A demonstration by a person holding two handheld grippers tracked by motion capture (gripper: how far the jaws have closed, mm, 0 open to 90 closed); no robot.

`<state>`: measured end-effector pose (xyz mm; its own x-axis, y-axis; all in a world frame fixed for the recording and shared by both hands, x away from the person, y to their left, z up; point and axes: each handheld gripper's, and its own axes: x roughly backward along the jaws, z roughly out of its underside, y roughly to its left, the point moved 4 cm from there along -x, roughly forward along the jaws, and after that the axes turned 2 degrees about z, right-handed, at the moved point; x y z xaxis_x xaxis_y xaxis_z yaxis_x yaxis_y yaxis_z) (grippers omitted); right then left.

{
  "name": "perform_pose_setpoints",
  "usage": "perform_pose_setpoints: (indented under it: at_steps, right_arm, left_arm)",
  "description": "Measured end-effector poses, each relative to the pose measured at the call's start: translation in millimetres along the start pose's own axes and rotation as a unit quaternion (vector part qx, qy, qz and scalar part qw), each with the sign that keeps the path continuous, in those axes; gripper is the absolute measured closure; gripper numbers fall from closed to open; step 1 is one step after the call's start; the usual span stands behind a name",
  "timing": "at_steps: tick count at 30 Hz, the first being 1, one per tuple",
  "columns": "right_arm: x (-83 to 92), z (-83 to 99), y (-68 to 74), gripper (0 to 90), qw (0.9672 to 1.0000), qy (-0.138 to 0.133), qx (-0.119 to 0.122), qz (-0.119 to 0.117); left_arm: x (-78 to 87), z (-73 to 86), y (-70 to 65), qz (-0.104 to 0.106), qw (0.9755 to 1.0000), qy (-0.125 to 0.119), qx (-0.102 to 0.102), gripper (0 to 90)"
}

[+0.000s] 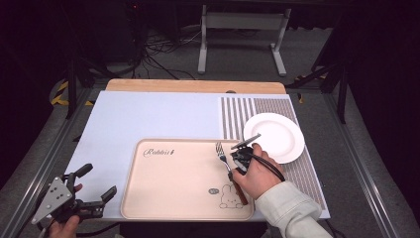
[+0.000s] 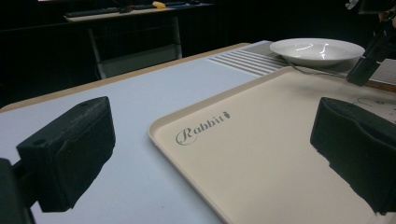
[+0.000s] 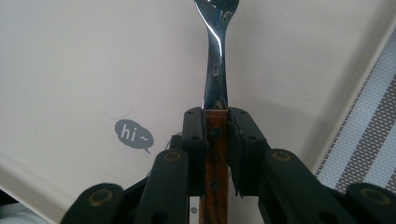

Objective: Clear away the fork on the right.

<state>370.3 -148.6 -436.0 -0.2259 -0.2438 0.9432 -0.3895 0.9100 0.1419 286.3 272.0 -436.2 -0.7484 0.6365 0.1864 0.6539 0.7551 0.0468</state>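
Note:
A fork (image 1: 224,159) with a metal head and a brown wooden handle is over the right side of a beige tray (image 1: 173,183). My right gripper (image 1: 233,173) is shut on the handle. In the right gripper view the two black pads (image 3: 194,135) clamp the wooden handle and the fork (image 3: 215,70) points away over the tray (image 3: 70,70), near a small "hi~" bubble. My left gripper (image 1: 96,181) is at the table's near left corner, open with nothing between its pads (image 2: 70,149). It faces the tray (image 2: 280,186).
A white plate (image 1: 275,136) sits on a striped mat (image 1: 237,114) just right of the tray; the plate (image 2: 317,49) is also in the left gripper view. A pale blue mat (image 1: 148,119) covers the table beyond the tray. The tray bears a "Rabbit" script and a rabbit drawing.

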Motion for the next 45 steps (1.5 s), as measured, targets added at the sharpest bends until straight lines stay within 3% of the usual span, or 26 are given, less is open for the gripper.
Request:
perform_pose_setpoints:
  at_steps: [20,39,43,44,45]
  right_arm:
    - [-14.5,1.5,-1.0,78.1,0.9985,0.043,-0.031,0.009]
    - [-18.0,1.8,0.9,77.3,0.998,0.051,-0.037,0.007]
    - [-15.6,0.9,1.3,61.1,0.9992,0.035,-0.021,0.001]
    - [-15.6,0.9,1.3,61.1,0.9992,0.035,-0.021,0.001]
    - [-14.8,-0.4,1.7,53.7,0.9997,0.022,-0.011,-0.004]
  left_arm:
    - [0.1,-0.1,0.1,0.001,1.0,0.0,0.0,0.8]
    - [0.5,-0.3,0.3,0.002,1.0,0.001,-0.001,0.7]
    - [0.6,-0.4,0.4,0.001,1.0,0.001,-0.002,0.7]
    - [0.6,-0.4,0.4,0.001,1.0,0.001,-0.002,0.7]
    - [0.5,-0.3,0.4,0.002,1.0,0.0,-0.001,0.7]
